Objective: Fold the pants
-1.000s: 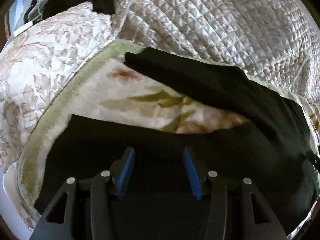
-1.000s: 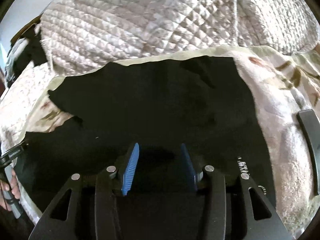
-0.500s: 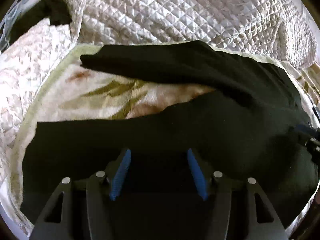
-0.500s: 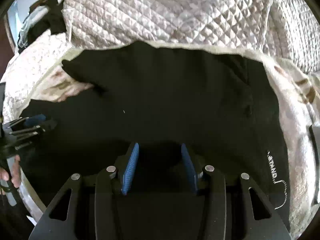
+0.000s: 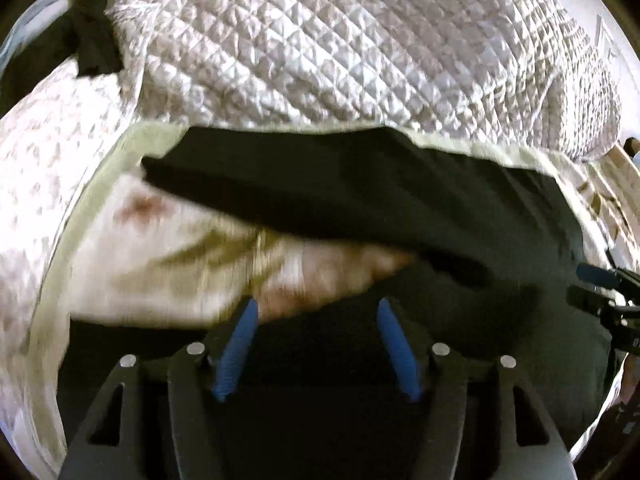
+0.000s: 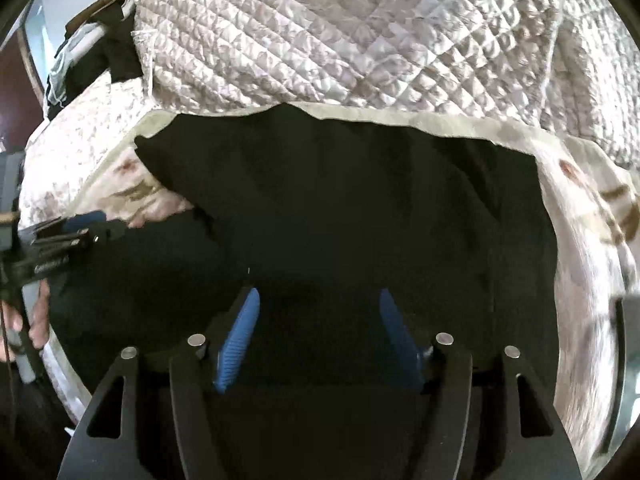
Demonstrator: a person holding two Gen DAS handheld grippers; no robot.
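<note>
Black pants (image 5: pixel 360 192) lie spread on a floral fleece blanket (image 5: pixel 132 248). Their two legs fork apart towards the left, with blanket showing between them. My left gripper (image 5: pixel 316 308) is open and empty, low over the near leg by its upper edge. My right gripper (image 6: pixel 316 300) is open and empty over the wide waist part of the pants (image 6: pixel 360 208). The right gripper also shows at the right edge of the left wrist view (image 5: pixel 600 284). The left gripper also shows at the left edge of the right wrist view (image 6: pixel 76 224).
A quilted white bedspread (image 5: pixel 360 40) rises behind the pants; it also shows in the right wrist view (image 6: pixel 360 32). Dark clothing (image 5: pixel 88 44) lies at the far left. A dark strap-like thing (image 6: pixel 624 352) sits at the right edge.
Both grippers have shifted over the pants while staying open. The left view now shows more blanket between the legs. The left gripper has come further into the right view.
</note>
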